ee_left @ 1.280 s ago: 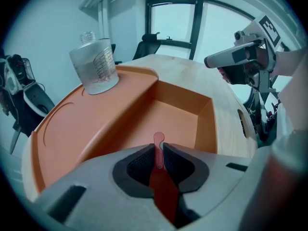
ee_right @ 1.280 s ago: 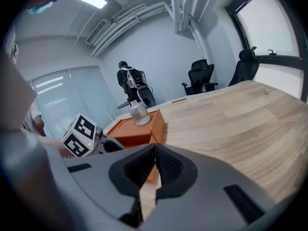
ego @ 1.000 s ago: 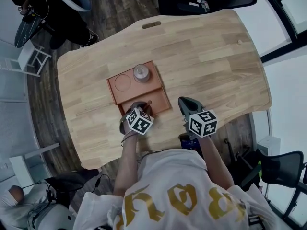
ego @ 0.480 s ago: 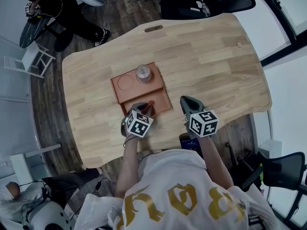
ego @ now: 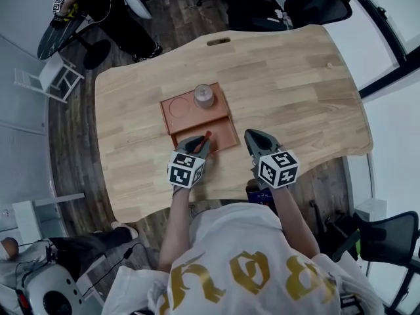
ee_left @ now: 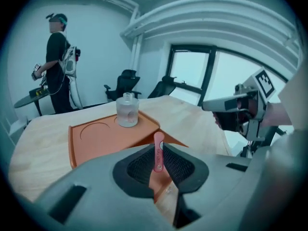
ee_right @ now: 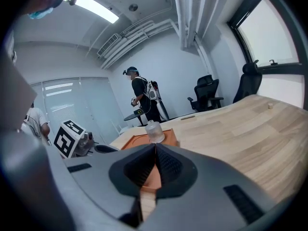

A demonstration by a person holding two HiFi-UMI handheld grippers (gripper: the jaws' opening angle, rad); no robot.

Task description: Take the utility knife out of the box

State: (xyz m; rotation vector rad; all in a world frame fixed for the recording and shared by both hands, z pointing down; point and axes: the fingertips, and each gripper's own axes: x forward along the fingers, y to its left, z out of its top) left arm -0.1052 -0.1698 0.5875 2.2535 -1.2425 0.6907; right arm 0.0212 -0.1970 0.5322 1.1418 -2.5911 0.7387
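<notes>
Our left gripper grips the red utility knife between half-closed jaws, and the slim handle stands up out of the pads. The orange box lies just below and ahead of its tips. Our right gripper, jaws together and empty, hovers to the right, farther from the knife. We judge the knife now needs only carrying clear.

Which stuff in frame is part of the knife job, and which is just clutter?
Job in hand:
- utility knife, gripped upright in the left gripper jaws
- orange box below it

Just lying about:
- glass bottle, standing in the box's far half
- right gripper, jaws shut on nothing
- table
- office chairs and a person in the background
</notes>
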